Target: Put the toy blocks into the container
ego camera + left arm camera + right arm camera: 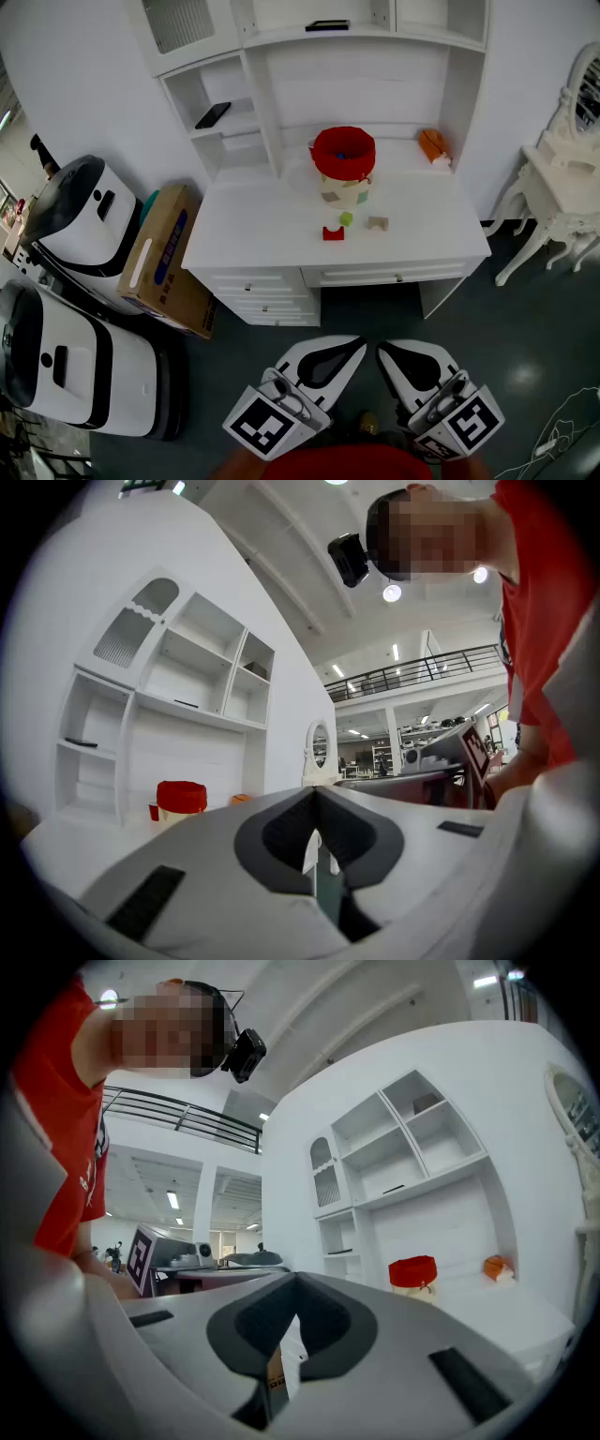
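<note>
On the white desk (244,225) stands the container (343,164), a fabric bin with a red rim. In front of it lie a red block (333,233), a small green block (346,218) and a tan block (377,223). Both grippers hang low in front of the desk, well short of it, over the dark floor. My left gripper (354,346) is shut with nothing in it, and so is my right gripper (383,350). The container (181,799) shows far off past the shut left gripper (314,841). In the right gripper view the container (413,1276) stands beyond the shut right gripper (286,1335).
An orange object (433,145) lies at the desk's back right. Shelves rise behind the desk, one with a black phone (213,115). A cardboard box (167,258) and two white machines (80,220) stand left of the desk. A white dressing table (562,187) is on the right.
</note>
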`<act>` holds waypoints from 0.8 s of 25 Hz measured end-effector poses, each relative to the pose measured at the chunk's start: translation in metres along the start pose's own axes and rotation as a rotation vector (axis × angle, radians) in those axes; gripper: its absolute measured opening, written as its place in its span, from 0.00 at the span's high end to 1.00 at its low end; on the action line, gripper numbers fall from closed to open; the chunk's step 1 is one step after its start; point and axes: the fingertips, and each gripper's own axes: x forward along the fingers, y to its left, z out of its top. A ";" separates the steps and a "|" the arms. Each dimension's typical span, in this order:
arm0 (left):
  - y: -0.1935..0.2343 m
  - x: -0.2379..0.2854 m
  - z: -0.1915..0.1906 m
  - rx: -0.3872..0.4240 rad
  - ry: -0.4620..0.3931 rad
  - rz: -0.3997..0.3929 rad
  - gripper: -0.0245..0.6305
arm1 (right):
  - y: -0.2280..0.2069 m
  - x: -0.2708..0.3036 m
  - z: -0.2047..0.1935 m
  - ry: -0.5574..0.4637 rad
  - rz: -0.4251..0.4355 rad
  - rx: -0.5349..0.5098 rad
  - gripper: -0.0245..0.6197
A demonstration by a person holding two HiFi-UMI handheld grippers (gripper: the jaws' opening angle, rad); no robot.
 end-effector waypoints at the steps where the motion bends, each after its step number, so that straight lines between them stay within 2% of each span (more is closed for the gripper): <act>1: 0.000 0.000 0.000 -0.001 0.001 -0.001 0.94 | -0.001 0.000 0.000 0.000 -0.001 0.000 0.95; 12: 0.002 0.001 0.001 -0.001 0.004 -0.001 0.94 | -0.003 0.003 0.002 0.002 0.000 -0.001 0.95; 20: 0.013 -0.002 -0.001 -0.017 0.001 0.019 0.94 | -0.006 0.010 0.001 -0.004 -0.011 0.038 0.94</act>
